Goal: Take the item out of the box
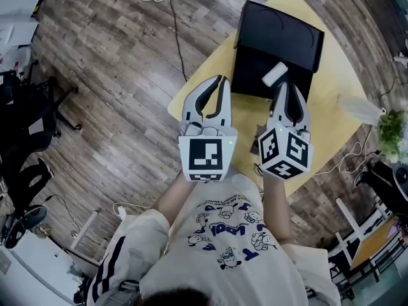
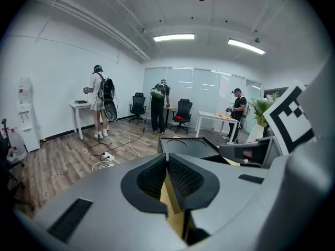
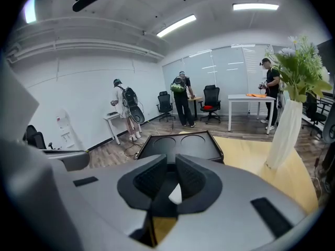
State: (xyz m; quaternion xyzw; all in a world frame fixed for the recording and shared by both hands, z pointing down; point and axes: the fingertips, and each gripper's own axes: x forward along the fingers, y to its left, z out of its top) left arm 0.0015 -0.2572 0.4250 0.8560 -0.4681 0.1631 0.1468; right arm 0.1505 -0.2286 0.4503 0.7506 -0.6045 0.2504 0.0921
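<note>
An open black box (image 1: 255,75) stands on a yellow table (image 1: 210,69), its lid (image 1: 280,34) raised at the far side. A small white item (image 1: 275,74) lies in the box. My right gripper (image 1: 285,87) hovers over the box just short of the item, jaws shut and empty. In the right gripper view the white item (image 3: 175,193) shows through the slit below the jaws (image 3: 171,174). My left gripper (image 1: 221,80) hangs at the box's left edge, shut with nothing in it. The left gripper view has its jaws (image 2: 167,163) pressed together, with the box (image 2: 191,146) ahead.
A white vase (image 1: 360,109) with a green plant (image 1: 392,132) stands on the table's right side, close to the box. Cables (image 1: 178,37) run over the wooden floor. Several people, desks and office chairs stand far back in the room.
</note>
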